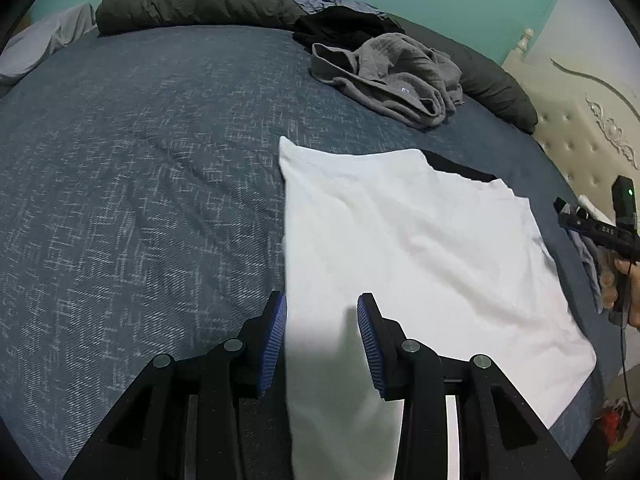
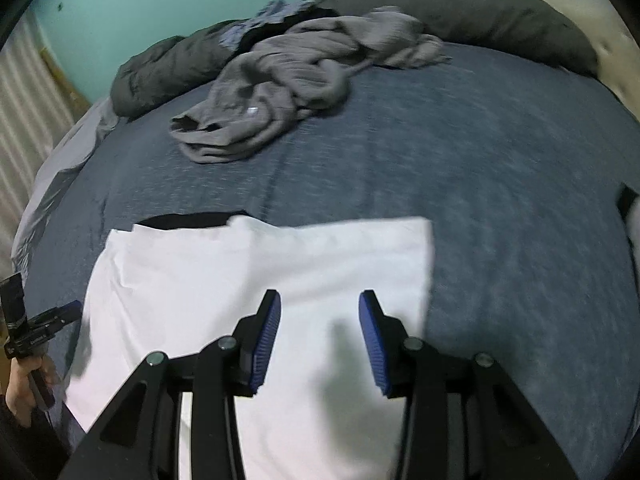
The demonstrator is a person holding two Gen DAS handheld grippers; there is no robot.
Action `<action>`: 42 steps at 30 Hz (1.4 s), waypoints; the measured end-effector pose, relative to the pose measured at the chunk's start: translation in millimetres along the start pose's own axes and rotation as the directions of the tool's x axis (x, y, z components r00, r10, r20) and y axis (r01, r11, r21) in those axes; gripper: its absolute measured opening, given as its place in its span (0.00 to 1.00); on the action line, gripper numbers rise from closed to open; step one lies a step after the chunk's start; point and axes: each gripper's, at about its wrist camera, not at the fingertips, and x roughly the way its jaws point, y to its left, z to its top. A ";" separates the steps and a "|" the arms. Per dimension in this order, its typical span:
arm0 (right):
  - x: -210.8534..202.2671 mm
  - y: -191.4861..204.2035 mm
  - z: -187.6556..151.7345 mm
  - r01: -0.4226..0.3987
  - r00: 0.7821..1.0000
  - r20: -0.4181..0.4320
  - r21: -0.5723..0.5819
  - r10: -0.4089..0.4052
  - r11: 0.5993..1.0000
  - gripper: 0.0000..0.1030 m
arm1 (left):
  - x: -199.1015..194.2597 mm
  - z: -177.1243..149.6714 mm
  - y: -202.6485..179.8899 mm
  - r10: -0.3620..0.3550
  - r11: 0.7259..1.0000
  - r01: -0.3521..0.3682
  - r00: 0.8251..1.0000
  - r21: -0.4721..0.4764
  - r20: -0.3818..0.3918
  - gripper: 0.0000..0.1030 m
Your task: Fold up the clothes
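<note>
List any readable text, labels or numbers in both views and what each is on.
"DAS": white letters on the right gripper body, seen at the right edge of the left wrist view.
Small white mark on the grey garment: too small to read; blurred in the right wrist view.
White marking on the left gripper body in the right wrist view: blurred, unreadable.
White garment, bedspread: no text visible.

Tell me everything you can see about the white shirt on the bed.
The white shirt looks like soft cotton and lies flat, mostly smooth, on the blue bedspread. Its edges look straight, as if already partly folded, and a black patch shows at its far edge. The left gripper and the right gripper are both open above its near part, holding nothing.
</note>
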 end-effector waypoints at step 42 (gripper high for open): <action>70.9 61.7 39.1 0.001 0.998 -0.062 -0.110 -0.008 0.994 0.15 | 17.2 -5.3 -5.4 -0.015 1.000 0.016 0.999 0.013 -0.046 0.44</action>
